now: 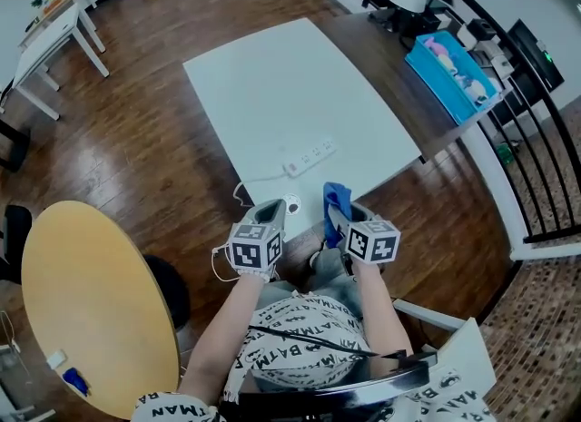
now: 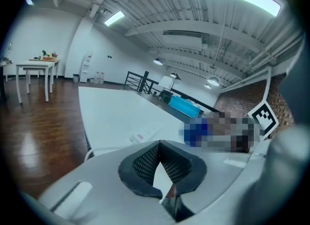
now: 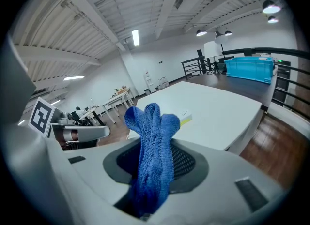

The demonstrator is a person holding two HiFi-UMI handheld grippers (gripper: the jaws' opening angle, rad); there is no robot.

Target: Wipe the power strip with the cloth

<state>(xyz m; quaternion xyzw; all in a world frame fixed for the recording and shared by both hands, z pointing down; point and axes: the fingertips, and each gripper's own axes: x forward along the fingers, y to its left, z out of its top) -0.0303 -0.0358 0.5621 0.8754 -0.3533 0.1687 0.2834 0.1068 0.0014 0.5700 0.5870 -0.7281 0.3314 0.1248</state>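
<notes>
A white power strip (image 1: pixel 310 156) lies near the front edge of the white table (image 1: pixel 281 84), and its cable (image 1: pixel 243 186) trails off to the left. It also shows in the left gripper view as the power strip (image 2: pixel 145 134), and in the right gripper view the power strip (image 3: pixel 186 116) peeks out behind the cloth. My right gripper (image 1: pixel 339 217) (image 3: pixel 154 154) is shut on a blue cloth (image 1: pixel 336 197) (image 3: pixel 153 132), which sticks up from the jaws. The left gripper (image 1: pixel 274 211) (image 2: pixel 159 145) is shut with nothing in it. Both hover just short of the table's front edge, apart from the strip.
A round yellow table (image 1: pixel 91 302) stands at the left. At the back right, a dark desk holds a blue bin (image 1: pixel 451 71), with a black railing (image 1: pixel 536 130) behind it. A small white table (image 1: pixel 45 39) is far off at the left. Wooden floor surrounds the table.
</notes>
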